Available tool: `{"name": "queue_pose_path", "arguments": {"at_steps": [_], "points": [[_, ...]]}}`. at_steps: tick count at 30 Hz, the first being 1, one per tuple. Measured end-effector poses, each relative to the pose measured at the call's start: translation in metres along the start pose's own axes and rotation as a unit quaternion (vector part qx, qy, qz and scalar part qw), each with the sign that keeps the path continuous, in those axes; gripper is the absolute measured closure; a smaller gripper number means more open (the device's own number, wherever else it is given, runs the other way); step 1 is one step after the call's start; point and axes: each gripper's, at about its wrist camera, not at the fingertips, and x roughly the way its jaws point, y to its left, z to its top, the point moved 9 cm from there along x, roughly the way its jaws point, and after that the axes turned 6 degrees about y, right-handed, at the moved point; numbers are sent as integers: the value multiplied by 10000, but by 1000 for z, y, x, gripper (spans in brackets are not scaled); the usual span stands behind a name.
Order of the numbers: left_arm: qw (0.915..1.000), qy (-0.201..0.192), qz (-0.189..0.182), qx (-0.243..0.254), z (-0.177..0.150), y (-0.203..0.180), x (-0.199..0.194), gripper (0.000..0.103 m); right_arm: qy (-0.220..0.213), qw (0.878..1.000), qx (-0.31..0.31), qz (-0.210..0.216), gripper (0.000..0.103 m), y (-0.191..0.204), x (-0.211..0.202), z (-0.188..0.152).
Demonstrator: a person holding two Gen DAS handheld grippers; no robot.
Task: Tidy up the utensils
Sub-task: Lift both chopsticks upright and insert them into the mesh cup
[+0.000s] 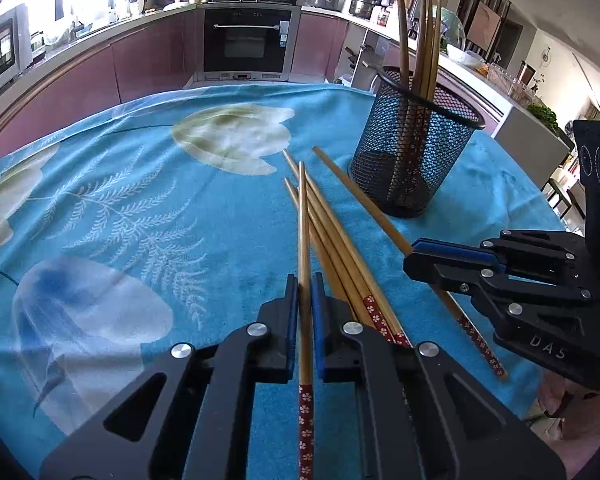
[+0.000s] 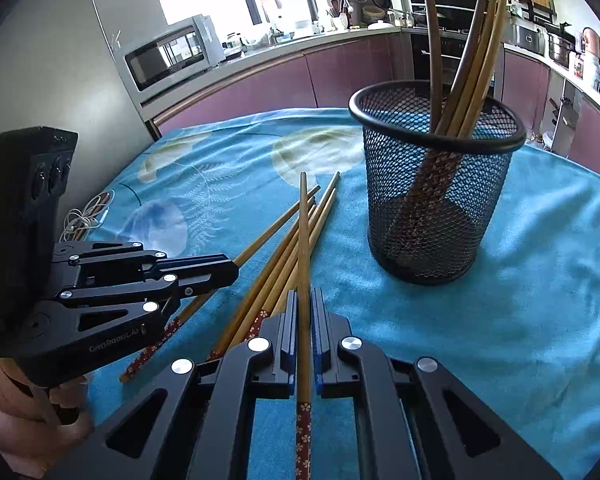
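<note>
The left gripper (image 1: 305,292) is pinching one chopstick (image 1: 304,240) between its blue pads, pressed tight on the wood. The stick's red flowery end is pointing back toward the camera, and its plain tip is pointing far out over the blue cloth (image 1: 140,208).

The right gripper (image 2: 303,308) is doing the same thing. It is pinching its own chopstick (image 2: 303,248), with the red flowery end near the camera and the plain tip pointing away.

A loose pile of chopsticks (image 1: 340,248) is lying on the cloth, near both grippers and between them. The sticks are crossing over each other. Their red ends are lying near and their plain tips are lying far.

A black mesh cup (image 2: 436,184) is standing upright on the cloth, far and to the right of the pile. Some chopsticks in the cup (image 2: 472,60) are leaning against its rim, with a darker, curved stick beside them.

A hand (image 2: 24,412) is holding the handle of the left gripper at the near left of the right wrist view. A tangle of thin white wire (image 2: 86,216) is lying at the left edge of the cloth. A kitchen with an oven (image 1: 247,40) is sitting far behind.
</note>
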Motion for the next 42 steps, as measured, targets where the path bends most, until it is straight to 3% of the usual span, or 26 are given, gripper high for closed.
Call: {"name": "queue_pose_path", "arguments": {"at_steps": [13,19,42], "points": [[9919,-756,-1022,26,29,-22,-74,96,-919,9956,59,197,97,-9,-75,25],[9859,-1094,-1264,91,47,-31,-102,95,-1252,9920,54,183,97,-16,-97,39],[9715,-2007,-1223,304,147,-64,-159,96,-2177,9760,-4,-94,97,-35,-157,115]]}}
